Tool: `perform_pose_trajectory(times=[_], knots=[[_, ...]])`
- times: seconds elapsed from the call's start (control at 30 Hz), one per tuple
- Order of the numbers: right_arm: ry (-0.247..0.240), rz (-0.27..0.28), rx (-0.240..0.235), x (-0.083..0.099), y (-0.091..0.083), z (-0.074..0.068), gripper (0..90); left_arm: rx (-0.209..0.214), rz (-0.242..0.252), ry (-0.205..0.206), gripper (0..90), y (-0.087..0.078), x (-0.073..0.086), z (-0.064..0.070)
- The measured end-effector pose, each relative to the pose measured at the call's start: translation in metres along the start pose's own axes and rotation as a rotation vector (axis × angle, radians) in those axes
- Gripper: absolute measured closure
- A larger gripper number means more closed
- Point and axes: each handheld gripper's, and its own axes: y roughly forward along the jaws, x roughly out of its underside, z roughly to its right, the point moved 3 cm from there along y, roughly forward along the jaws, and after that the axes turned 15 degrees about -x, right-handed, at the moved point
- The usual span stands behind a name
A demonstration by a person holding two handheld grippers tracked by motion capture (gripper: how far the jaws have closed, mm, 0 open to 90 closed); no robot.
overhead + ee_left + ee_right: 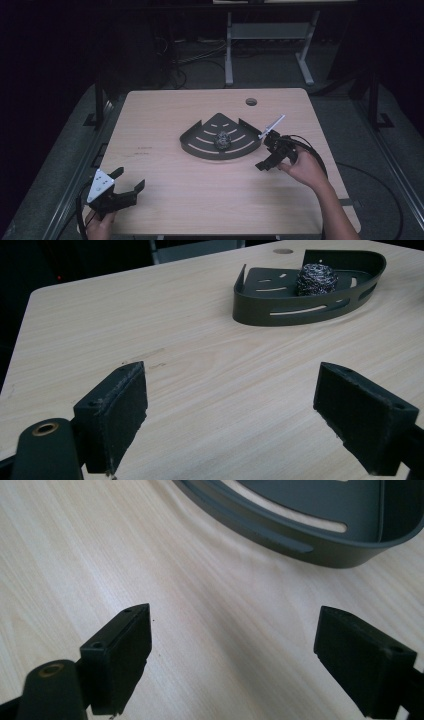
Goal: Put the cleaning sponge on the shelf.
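Your left gripper [120,187] sits at the near left corner of the table [165,175], its jaws spread wide apart with nothing between them, only bare wood under the pads [120,410]. From its own view, the dark corner tray [280,315] lies well ahead and off to the right, standing flat on the table, and the steel wool ball [316,279] rests inside that tray against the floor with the slots. Your right gripper [271,152] is on the far side of the table from the left one, just beside the tray's curved front wall [295,542], near its right end. Its jaws are also wide apart and hold nothing; the table shows between its pads [125,652], and the tray's rim rises just ahead of them and to the right, close but not touching. In the high view the steel wool ball [222,140] lies near the middle of the tray [200,150], to the left of your right gripper and beyond your left one. A thin white rod [272,125] sticks up and away from the right gripper's top.
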Motion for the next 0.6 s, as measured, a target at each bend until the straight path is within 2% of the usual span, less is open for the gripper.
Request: perform_pose_trajectory(times=[0.6], knots=[[0.005,0.025,0.0,0.025,0.0,-0.009,15.1,0.001,-0.001,-0.003,13.2,0.0,0.0,0.001]])
